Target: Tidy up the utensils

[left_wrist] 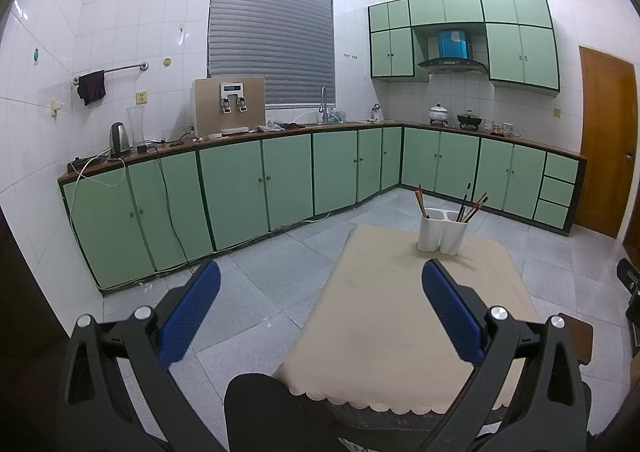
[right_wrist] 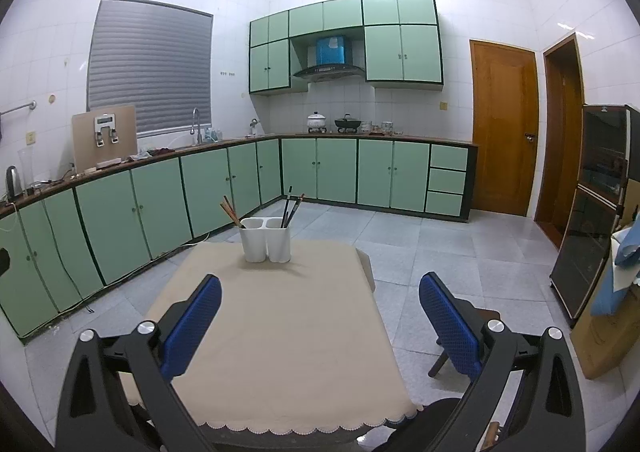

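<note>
Judging by the bare tablecloth, we seem finished: all chopsticks stand in the white holder at its far end, while our left gripper and right gripper gape wide, empty

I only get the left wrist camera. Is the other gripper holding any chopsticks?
Observer: No. The right gripper is open and empty, over the near part of the table.
Operator: What's further right, past the wooden door?
Observer: A tall dark glass-fronted cabinet stands on the floor there.
Operator: Is anything next to it?
Observer: Yes, a cardboard box, with blue cloth just above it.
</note>
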The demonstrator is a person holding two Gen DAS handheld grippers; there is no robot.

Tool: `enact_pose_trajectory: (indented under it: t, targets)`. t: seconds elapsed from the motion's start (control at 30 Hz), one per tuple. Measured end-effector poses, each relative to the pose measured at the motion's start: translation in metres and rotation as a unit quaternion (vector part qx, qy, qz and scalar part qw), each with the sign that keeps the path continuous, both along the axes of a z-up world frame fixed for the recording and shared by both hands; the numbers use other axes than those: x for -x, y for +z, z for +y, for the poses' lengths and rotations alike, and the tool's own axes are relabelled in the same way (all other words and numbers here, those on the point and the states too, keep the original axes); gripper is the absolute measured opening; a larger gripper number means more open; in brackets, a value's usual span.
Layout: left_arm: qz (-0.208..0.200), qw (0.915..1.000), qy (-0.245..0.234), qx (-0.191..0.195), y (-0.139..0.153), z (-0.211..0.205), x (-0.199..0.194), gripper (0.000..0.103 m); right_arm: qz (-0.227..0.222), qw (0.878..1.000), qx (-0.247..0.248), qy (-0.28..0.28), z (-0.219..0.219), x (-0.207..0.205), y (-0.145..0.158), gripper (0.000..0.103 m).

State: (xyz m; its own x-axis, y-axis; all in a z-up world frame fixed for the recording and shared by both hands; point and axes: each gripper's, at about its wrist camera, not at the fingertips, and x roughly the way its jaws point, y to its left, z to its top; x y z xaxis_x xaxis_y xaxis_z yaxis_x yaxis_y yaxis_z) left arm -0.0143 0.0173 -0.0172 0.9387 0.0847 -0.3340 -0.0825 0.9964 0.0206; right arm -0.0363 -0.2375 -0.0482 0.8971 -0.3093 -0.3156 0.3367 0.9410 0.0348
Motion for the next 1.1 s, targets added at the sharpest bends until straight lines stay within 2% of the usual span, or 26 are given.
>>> enact_pose_trajectory:
  t: [1.1]
  targets:
    - [0.003, 1.0, -0.004, 0.0, 0.0021, -0.0064, 0.0004, 0.098, 0.003, 1.0, -0.004, -0.001, -0.0013, 0.0031, 0.0, 0.097]
